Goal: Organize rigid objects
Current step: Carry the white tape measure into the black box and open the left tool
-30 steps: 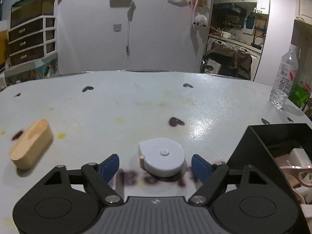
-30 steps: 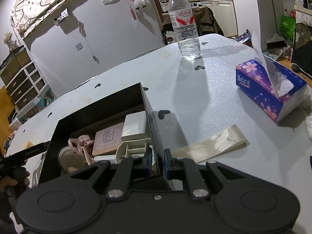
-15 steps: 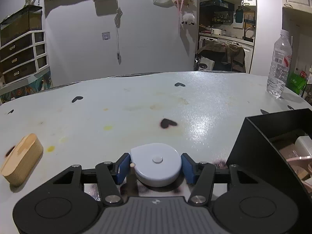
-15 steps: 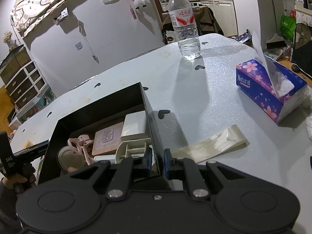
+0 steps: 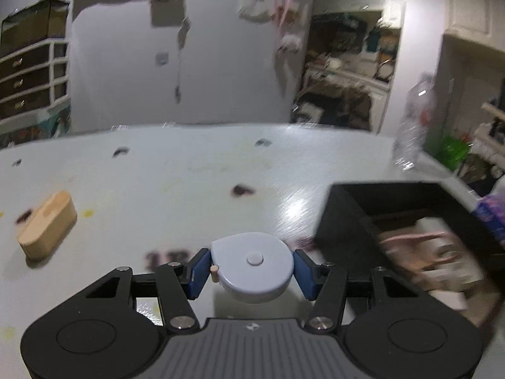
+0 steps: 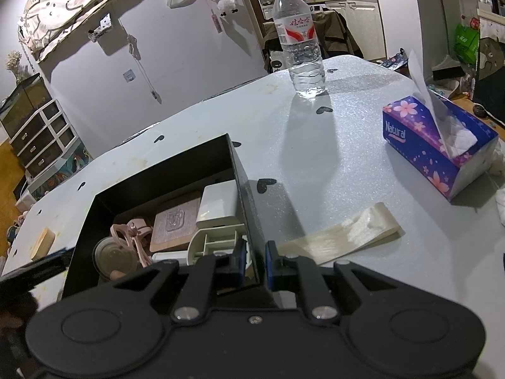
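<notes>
i have the round white plastic tape measure (image 5: 252, 265) clamped in my left gripper (image 5: 251, 271), off the pale speckled table (image 5: 164, 195). my right gripper (image 6: 254, 257) pinches the wall of the open black box (image 6: 244, 189). next i judge: carry the tape measure over the rim, then release it among the things inside.

A pale, stained worktop (image 6: 331, 145) dotted with small dark heart marks carries an open black box (image 6: 164, 164), a clear plastic water bottle (image 6: 300, 41), a purple flowered tissue box (image 6: 438, 145), a flat cream plastic strip (image 6: 344, 235) and a rounded wooden block (image 5: 47, 224).
</notes>
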`<state>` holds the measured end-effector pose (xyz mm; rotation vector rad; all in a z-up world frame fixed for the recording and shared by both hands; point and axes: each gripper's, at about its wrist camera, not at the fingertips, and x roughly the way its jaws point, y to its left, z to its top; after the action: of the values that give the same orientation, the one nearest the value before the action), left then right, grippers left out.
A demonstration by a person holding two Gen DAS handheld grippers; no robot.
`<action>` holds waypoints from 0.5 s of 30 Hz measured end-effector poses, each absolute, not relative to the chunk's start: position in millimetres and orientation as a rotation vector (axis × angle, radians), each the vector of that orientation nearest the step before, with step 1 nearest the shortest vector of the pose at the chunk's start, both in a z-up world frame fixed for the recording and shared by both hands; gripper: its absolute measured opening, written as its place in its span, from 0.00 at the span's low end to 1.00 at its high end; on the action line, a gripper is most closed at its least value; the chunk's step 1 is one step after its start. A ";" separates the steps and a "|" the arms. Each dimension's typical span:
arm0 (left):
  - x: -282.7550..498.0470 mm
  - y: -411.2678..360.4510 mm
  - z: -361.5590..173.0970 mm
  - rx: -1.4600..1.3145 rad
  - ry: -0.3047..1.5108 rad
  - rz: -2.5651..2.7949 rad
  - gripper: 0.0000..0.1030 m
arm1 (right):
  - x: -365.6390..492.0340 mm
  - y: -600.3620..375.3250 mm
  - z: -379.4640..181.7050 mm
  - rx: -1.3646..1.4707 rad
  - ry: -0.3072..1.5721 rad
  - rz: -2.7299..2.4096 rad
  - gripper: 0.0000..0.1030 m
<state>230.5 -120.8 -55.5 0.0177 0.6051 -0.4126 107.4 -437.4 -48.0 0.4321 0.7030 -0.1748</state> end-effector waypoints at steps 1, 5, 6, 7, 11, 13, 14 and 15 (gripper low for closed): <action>224.1 -121.6 -48.4 0.014 0.590 -0.439 0.55 | 107.3 -437.4 -47.9 0.432 0.703 -0.175 0.13; 198.6 -131.9 -22.2 0.025 0.558 -0.581 0.55 | 107.3 -437.5 -48.0 0.433 0.703 -0.174 0.13; 192.7 -136.0 -18.6 0.042 0.550 -0.607 0.55 | 107.1 -437.6 -48.1 0.433 0.702 -0.174 0.13; 186.0 -142.3 -15.1 0.069 0.542 -0.639 0.55 | 106.9 -437.6 -48.1 0.433 0.702 -0.175 0.13; 168.7 -162.6 -13.8 0.149 0.545 -0.744 0.55 | 107.1 -437.5 -48.0 0.434 0.702 -0.175 0.13; 164.2 -173.5 -17.0 0.195 0.559 -0.782 0.55 | 107.1 -437.5 -48.1 0.432 0.702 -0.175 0.13; 163.0 -178.6 -19.2 0.224 0.569 -0.797 0.55 | 107.0 -437.6 -48.2 0.432 0.702 -0.175 0.13; 163.4 -182.7 -22.1 0.250 0.581 -0.806 0.55 | 107.0 -437.7 -48.2 0.434 0.702 -0.175 0.13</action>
<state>163.4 -182.7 -22.1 0.2496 0.5808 -0.8064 107.0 -437.7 -48.2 0.4336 0.7017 -0.1747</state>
